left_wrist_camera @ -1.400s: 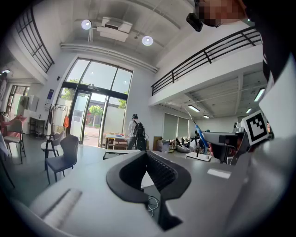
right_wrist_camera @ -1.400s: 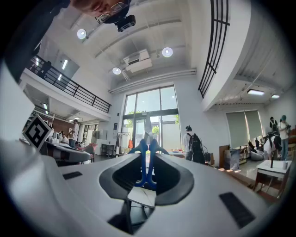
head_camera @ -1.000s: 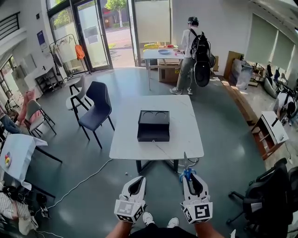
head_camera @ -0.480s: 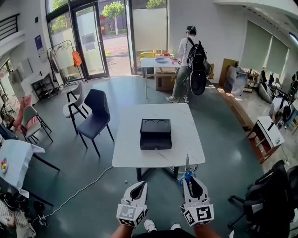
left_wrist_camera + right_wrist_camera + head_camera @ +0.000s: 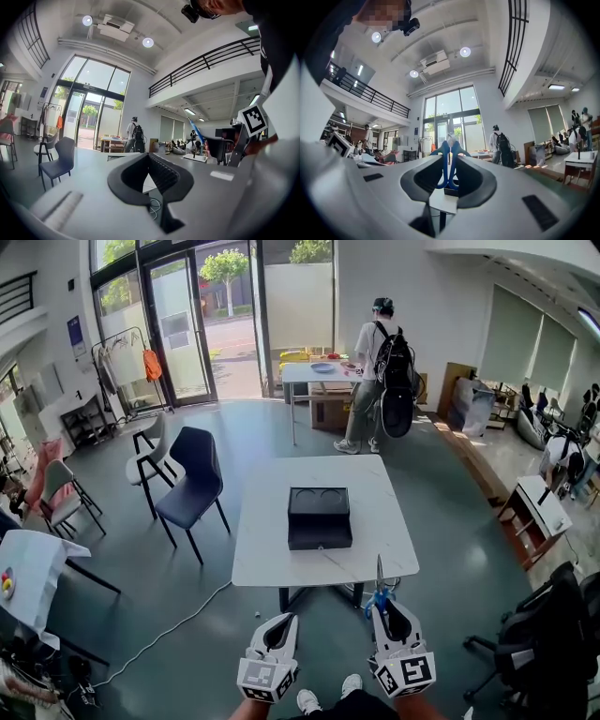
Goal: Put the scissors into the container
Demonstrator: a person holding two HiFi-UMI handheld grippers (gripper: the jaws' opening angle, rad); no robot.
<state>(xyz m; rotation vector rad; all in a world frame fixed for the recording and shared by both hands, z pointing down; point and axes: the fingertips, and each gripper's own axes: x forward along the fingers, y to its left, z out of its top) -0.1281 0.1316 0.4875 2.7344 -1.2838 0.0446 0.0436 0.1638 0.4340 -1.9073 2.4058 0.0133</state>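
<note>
A black container point(image 5: 319, 517) with two round recesses sits on the white table point(image 5: 384, 540) ahead of me. My right gripper point(image 5: 390, 609) is low in the head view, just short of the table's near edge, shut on the blue handles of the scissors point(image 5: 378, 592), whose blades point up. In the right gripper view the scissors point(image 5: 443, 163) stand upright between the pads of the right gripper point(image 5: 450, 158), with the container point(image 5: 453, 191) small behind them. My left gripper point(image 5: 278, 626) hangs beside it, shut and empty; its tips point(image 5: 149, 155) meet in the left gripper view.
A dark blue chair point(image 5: 192, 474) stands left of the table. A person with a backpack point(image 5: 380, 371) stands at a far table by the glass doors. A black office chair point(image 5: 534, 643) and a small white desk point(image 5: 539, 507) are on the right. A cable point(image 5: 169, 615) trails across the floor.
The table and container have drawn slightly nearer and lower in the head view. Both grippers keep their pose, and the scissors stay in the right one.
</note>
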